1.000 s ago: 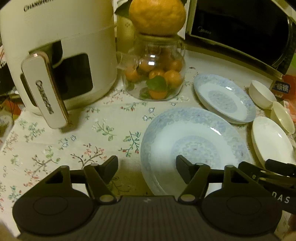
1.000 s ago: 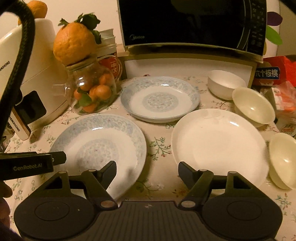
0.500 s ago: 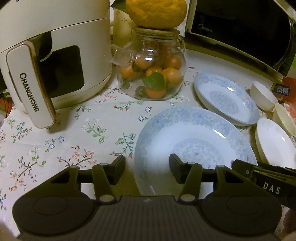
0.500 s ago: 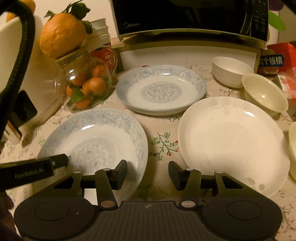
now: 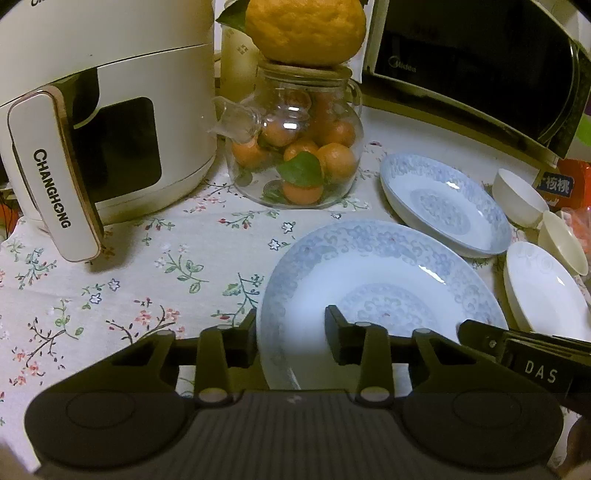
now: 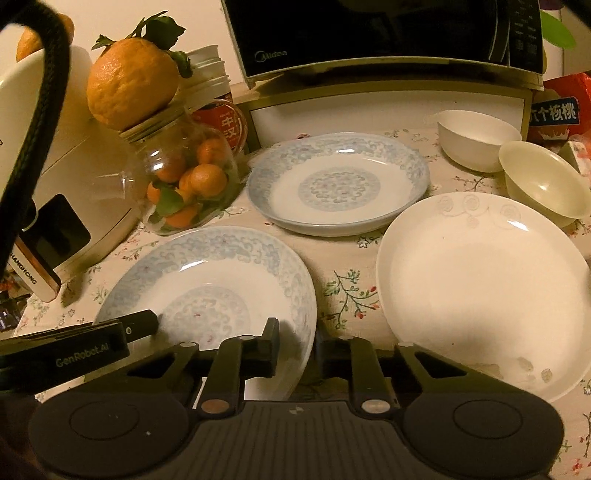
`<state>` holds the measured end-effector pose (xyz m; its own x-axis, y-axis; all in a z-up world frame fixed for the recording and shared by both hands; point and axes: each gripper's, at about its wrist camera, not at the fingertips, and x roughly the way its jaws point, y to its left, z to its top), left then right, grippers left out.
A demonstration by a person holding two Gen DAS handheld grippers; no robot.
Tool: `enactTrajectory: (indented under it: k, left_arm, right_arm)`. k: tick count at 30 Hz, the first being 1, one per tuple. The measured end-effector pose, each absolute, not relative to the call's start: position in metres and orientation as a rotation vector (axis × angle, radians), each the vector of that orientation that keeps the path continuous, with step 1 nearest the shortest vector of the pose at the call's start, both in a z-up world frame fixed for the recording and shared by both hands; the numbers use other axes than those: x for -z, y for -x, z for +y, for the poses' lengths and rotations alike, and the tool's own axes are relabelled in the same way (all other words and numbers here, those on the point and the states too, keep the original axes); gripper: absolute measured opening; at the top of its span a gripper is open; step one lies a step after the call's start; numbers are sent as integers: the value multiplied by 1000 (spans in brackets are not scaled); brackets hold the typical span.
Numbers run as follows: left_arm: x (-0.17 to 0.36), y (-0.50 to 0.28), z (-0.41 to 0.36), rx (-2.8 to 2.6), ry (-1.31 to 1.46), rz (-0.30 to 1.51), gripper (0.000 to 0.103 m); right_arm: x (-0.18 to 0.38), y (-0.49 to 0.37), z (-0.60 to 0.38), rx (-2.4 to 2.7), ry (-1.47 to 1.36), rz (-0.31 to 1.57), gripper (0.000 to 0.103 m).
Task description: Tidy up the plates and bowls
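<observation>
A blue-patterned plate (image 5: 380, 280) lies nearest on the flowered cloth; it also shows in the right wrist view (image 6: 214, 280). My left gripper (image 5: 291, 339) straddles its left rim, jaws partly closed with a gap. My right gripper (image 6: 295, 349) straddles its right rim, jaws nearly closed around the edge. A second blue plate (image 6: 338, 182) lies behind. A plain white plate (image 6: 484, 277) lies to the right. A white bowl (image 6: 478, 138) and a cream bowl (image 6: 543, 182) stand at the back right.
A white air fryer (image 5: 96, 110) stands at the left. A glass jar of small oranges (image 5: 299, 162) with a big orange on top stands beside it. A black microwave (image 6: 384, 33) stands at the back. A red box (image 6: 557, 110) sits at the far right.
Both grippers have moved in onto the near blue plate's rim and their jaws have narrowed from wide open. The plate has stayed on the cloth.
</observation>
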<state>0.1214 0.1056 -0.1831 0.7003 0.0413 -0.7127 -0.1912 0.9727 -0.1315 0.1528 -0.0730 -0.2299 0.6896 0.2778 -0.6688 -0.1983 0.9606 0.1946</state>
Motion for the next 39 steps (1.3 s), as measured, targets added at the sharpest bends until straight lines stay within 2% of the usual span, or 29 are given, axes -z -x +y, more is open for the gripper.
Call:
enactTrajectory:
  k: [3, 12, 27, 39]
  left_arm:
    - [183, -119, 113, -126, 225, 780, 21]
    - [175, -99, 125, -102, 284, 756, 11]
    - [162, -11, 154, -152, 358, 763, 11]
    - [164, 2, 157, -152, 334, 767, 11]
  right_arm:
    - [230, -154, -76, -276, -137, 762, 15]
    - [223, -146, -81, -306, -160, 755, 12]
    - [201, -79, -58, -431, -105, 765, 12]
    - [203, -58, -47, -426, -90, 775, 13]
